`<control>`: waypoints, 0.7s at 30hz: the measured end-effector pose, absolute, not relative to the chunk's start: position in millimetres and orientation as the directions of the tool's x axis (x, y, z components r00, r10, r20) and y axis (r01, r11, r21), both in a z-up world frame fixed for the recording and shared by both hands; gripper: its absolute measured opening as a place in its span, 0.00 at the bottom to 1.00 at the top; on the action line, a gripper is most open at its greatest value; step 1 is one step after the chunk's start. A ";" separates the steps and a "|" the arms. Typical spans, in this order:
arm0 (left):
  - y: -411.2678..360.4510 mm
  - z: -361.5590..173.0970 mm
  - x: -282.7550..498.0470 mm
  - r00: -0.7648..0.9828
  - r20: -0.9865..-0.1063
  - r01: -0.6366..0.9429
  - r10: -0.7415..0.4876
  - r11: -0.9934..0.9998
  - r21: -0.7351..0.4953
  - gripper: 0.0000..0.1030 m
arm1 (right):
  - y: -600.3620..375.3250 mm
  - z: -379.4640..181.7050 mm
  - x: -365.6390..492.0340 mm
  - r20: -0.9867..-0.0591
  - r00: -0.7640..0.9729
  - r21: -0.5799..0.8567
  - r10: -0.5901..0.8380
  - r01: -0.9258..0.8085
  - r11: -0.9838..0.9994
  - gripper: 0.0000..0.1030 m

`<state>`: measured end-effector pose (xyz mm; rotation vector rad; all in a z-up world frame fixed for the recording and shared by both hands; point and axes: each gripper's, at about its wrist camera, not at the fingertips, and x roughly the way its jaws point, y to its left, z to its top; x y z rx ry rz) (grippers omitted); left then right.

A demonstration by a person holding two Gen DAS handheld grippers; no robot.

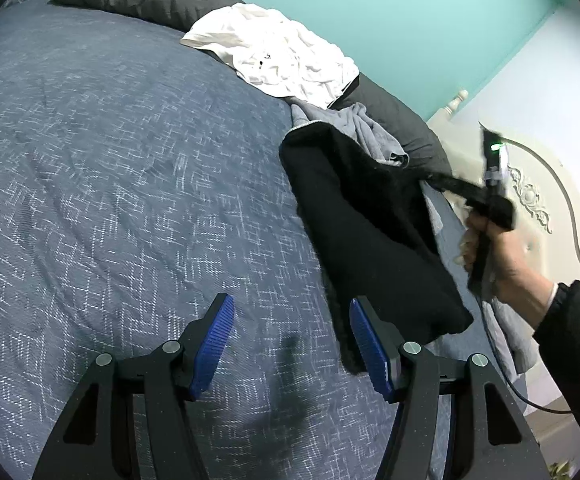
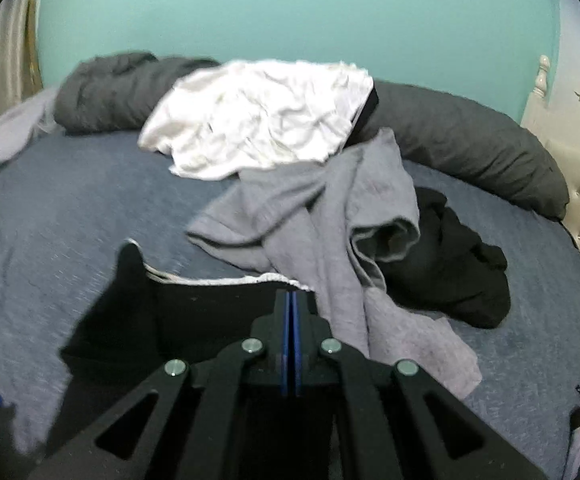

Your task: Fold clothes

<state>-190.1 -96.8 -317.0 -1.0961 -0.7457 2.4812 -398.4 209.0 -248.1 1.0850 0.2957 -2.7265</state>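
Black garment (image 1: 370, 220) hangs lifted at one end above the blue bedspread (image 1: 110, 180), its long axis slanting from the raised corner down toward the left gripper (image 1: 292, 344). The right gripper (image 2: 291, 300) has its blue pads pressed together on the garment's white-trimmed edge; the right hand (image 1: 494, 252) holds it up, angled downward. The left gripper hovers over the bedspread, fingers spread apart, empty. A grey garment (image 2: 330, 216) and a white garment (image 2: 258, 116) lie beyond.
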 end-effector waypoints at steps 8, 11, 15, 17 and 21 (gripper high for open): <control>-95.8 -320.2 -190.2 -0.642 -0.588 -0.082 0.492 -0.807 -0.585 0.63 | 234.8 -274.3 -418.4 -0.750 -0.661 -0.105 -0.016 0.144 -0.984 0.02; -91.2 -319.6 -189.6 -0.636 -0.589 -0.093 0.499 -0.807 -0.583 0.63 | 246.4 -264.6 -411.3 -0.752 -0.653 -0.029 -0.090 0.170 -0.985 0.02; -86.6 -319.3 -188.7 -0.631 -0.592 -0.102 0.502 -0.809 -0.578 0.63 | 245.2 -265.9 -402.7 -0.775 -0.616 0.003 -0.142 0.222 -0.975 0.04; -86.3 -319.4 -188.6 -0.629 -0.593 -0.103 0.503 -0.810 -0.578 0.63 | 241.8 -276.0 -404.8 -0.810 -0.555 0.052 -0.187 0.249 -0.967 0.04; -87.5 -320.2 -189.4 -0.629 -0.594 -0.097 0.501 -0.809 -0.580 0.63 | 242.2 -289.5 -412.1 -0.827 -0.537 0.064 -0.167 0.205 -0.977 0.05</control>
